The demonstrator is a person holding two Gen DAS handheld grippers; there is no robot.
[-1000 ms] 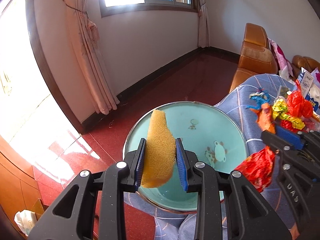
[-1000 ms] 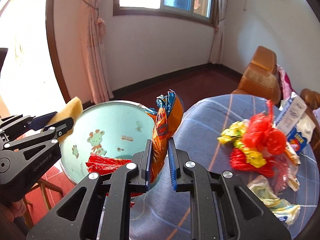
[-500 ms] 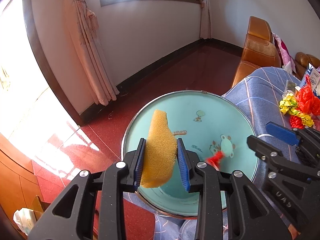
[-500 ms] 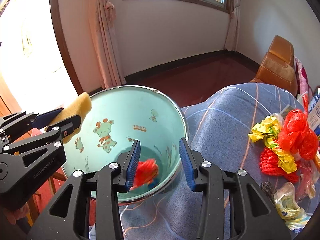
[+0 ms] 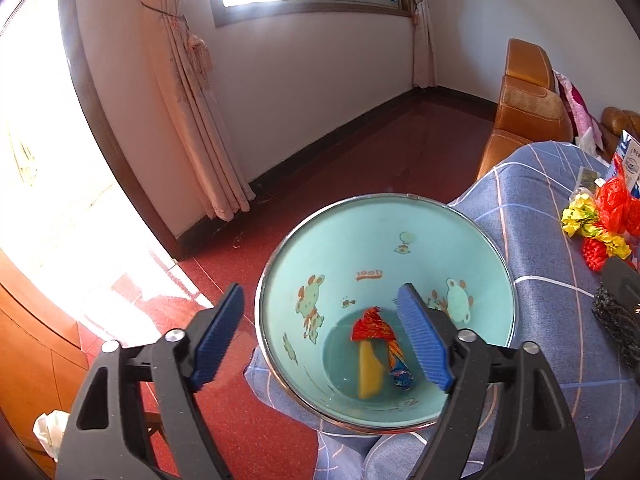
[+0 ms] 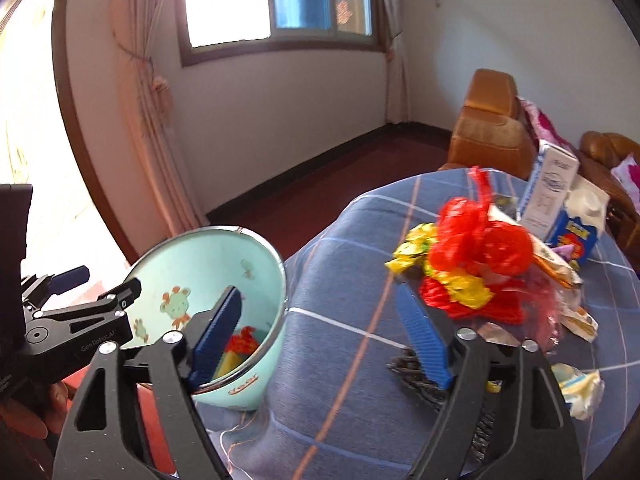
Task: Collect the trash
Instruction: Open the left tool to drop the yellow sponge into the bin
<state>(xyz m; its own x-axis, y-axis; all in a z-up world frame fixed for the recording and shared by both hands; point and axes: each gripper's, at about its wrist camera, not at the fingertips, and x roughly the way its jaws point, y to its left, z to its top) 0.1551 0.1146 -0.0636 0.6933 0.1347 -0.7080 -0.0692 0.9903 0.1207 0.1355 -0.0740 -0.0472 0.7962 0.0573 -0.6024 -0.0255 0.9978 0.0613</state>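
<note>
A light-blue cartoon-printed bin [image 5: 472, 280] stands at the edge of the blue checked table; it also shows in the right wrist view [image 6: 208, 264]. Inside lie a yellow sponge [image 5: 369, 372], a red wrapper [image 5: 372, 325] and an orange-blue wrapper [image 5: 399, 367]. My left gripper [image 5: 320, 338] is open and empty above the bin's mouth. My right gripper [image 6: 320, 338] is open and empty over the tablecloth, between the bin and a trash pile: red plastic bag [image 6: 480, 240], yellow wrappers [image 6: 416, 242], red net [image 6: 472, 306].
A milk carton [image 6: 552, 192], a blue box [image 6: 576, 236], a dark mesh scrubber [image 6: 420, 376] and a crumpled wrapper [image 6: 580, 388] lie on the table [image 6: 340, 280]. Orange chairs [image 5: 524, 96] stand behind. Red floor, curtains and wall are to the left.
My left gripper opened and dropped the yellow sponge into the bin. My right gripper, which let its wrapper fall in earlier, moved right toward the trash pile.
</note>
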